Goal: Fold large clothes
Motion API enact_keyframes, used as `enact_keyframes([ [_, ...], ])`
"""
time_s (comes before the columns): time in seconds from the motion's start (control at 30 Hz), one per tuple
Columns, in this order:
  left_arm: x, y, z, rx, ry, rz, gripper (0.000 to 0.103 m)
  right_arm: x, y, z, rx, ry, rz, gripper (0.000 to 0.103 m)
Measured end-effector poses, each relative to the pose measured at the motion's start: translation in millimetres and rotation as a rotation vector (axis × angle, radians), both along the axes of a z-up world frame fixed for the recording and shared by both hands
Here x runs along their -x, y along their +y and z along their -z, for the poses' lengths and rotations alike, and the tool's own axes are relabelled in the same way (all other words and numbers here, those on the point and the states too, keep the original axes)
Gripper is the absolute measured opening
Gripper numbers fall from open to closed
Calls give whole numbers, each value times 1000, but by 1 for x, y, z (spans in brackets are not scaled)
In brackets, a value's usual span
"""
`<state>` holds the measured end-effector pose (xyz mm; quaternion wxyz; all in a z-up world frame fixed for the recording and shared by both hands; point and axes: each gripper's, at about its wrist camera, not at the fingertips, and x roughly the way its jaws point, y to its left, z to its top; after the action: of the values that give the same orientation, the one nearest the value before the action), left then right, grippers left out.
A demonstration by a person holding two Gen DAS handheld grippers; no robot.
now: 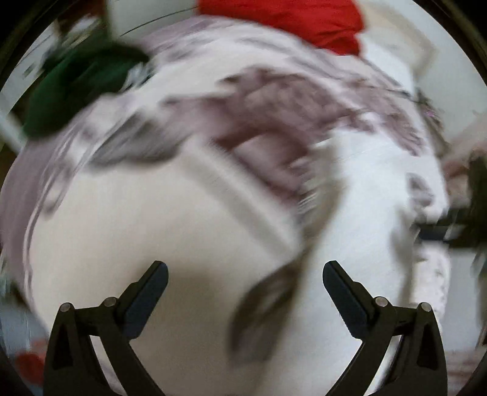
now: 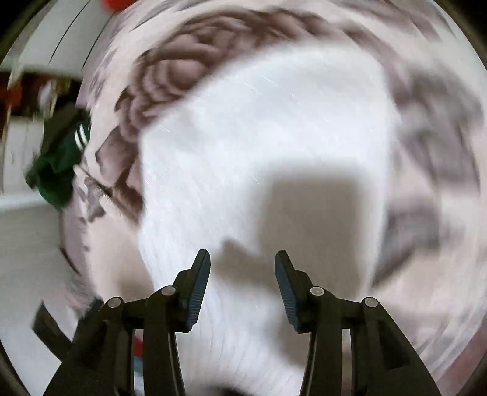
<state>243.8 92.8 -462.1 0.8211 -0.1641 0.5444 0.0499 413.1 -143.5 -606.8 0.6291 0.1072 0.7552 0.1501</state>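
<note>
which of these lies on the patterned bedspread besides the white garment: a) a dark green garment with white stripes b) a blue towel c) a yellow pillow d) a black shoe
a: a dark green garment with white stripes lies at the edge of the patterned mauve and white bedspread, left of the white garment; the left wrist view shows it too.

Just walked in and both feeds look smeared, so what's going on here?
A person holds two grippers over a white garment spread on a floral bedspread. Both the left gripper and the right gripper are open and grip nothing. A green garment and a red one lie at the bed's far edge. Motion blur hides finer detail, including how far the folding has got.
</note>
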Motion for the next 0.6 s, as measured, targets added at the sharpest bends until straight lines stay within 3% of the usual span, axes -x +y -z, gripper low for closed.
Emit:
enact_keyframes([
  [0.1,-39,-26,14,25,-18,93,65,31,-34,19,-16,23,95,47],
  [0.17,-69,-49,51,49,68,166,65,39,-51,27,3,34,134,47],
  [0.23,-80,-56,80,30,152,174,65,46,-53,44,-25,57,189,47],
  [0.33,-70,-42,72,130,134,158,65,73,-88,42,-49,86,239,47],
  [0.43,-32,-21,55,208,148,150,67,120,-103,59,-44,159,253,55],
  [0.5,4,-13,49,263,195,138,67,160,-108,76,-32,234,233,55],
  [0.6,53,-18,58,280,315,134,67,208,-105,102,-52,332,240,55],
])
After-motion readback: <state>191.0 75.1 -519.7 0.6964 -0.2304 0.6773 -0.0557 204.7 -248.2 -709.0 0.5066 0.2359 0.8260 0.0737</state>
